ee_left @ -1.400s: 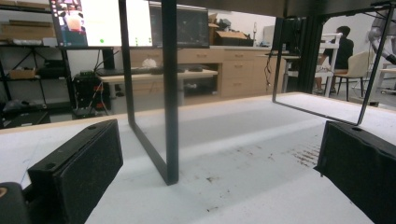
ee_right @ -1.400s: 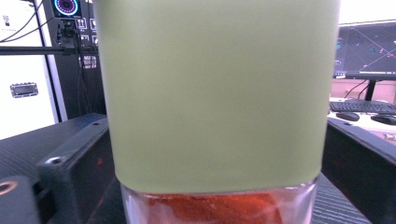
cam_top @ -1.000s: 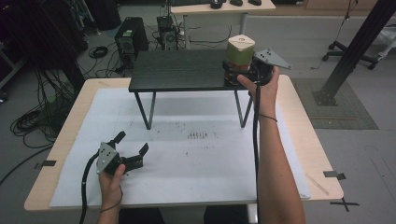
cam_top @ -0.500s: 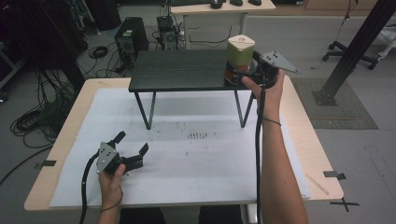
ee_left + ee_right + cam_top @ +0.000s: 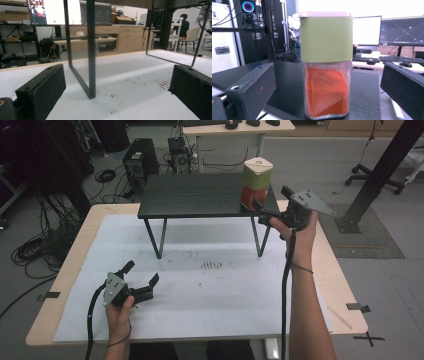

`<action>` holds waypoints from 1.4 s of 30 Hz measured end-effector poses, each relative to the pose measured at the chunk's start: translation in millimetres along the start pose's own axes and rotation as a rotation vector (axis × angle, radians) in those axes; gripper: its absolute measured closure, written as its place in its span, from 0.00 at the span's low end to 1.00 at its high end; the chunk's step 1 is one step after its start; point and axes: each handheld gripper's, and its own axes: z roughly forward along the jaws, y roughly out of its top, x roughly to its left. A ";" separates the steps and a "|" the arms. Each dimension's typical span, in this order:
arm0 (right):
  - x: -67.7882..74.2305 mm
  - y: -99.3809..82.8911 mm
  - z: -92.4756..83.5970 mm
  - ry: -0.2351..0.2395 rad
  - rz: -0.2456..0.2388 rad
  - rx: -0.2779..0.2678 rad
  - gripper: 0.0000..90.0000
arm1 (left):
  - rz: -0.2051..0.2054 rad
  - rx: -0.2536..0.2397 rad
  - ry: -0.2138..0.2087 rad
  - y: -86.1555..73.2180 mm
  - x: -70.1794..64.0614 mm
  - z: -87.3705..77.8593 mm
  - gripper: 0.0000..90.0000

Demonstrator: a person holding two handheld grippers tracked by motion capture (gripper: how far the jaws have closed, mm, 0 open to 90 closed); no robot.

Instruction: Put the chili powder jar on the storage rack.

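Cables, computer towers and desks ring a wooden table (image 5: 320, 270) covered by a white sheet (image 5: 225, 285) in the high view. A small black stand (image 5: 200, 196) rises at the sheet's far side. On the stand's right end sits a jar (image 5: 256, 182) with a pale lid, a green band and orange contents. The right gripper (image 5: 263, 210) is held up just beside the jar, on its near right side, its jaws spread and pointing at the jar's lower part without touching it. The left gripper (image 5: 140, 280) rests low on the sheet, well apart from the jar, its jaws wide and holding nothing; the stand's left legs lie ahead of it.

Office desks, a monitor and wooden cabinets fill the background of the left gripper view. Both black jaws stand far apart at the bottom corners with bare sheet (image 5: 130, 95) between them. A stand leg (image 5: 90, 50) comes down to the sheet just ahead, slightly nearer the jaw at the view's left. A second leg frame (image 5: 197, 37) stands farther off toward the other jaw.

Monitors and a dark equipment rack stand behind in the right gripper view. The jar (image 5: 326, 65) stands upright on the stand top (image 5: 362, 95), straight ahead between the two wide jaws. Clear gaps show on both sides, so the jaws grip nothing.
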 end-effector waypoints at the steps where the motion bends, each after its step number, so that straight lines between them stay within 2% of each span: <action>1: 1.5 -1.1 -3.6 0.001 -0.004 0.000 0.00 | 0.001 0.001 0.000 0.0 0.1 -0.1 0.01; 6: 10.7 -6.2 -21.2 0.016 -0.014 -0.008 0.00 | 0.002 0.000 0.000 0.0 -0.1 -0.1 0.01; 12: 16.5 -19.2 -37.5 0.003 -0.027 -0.001 0.00 | 0.002 0.000 0.000 0.0 -0.1 -0.1 0.01; 31: 14.3 -65.3 -69.7 -0.005 -0.014 0.011 0.00 | 0.002 0.000 0.000 0.0 -0.1 -0.1 0.01; 42: 13.2 -109.4 -84.7 -0.009 0.005 0.035 0.00 | 0.003 0.000 0.000 0.0 -0.1 -0.1 0.01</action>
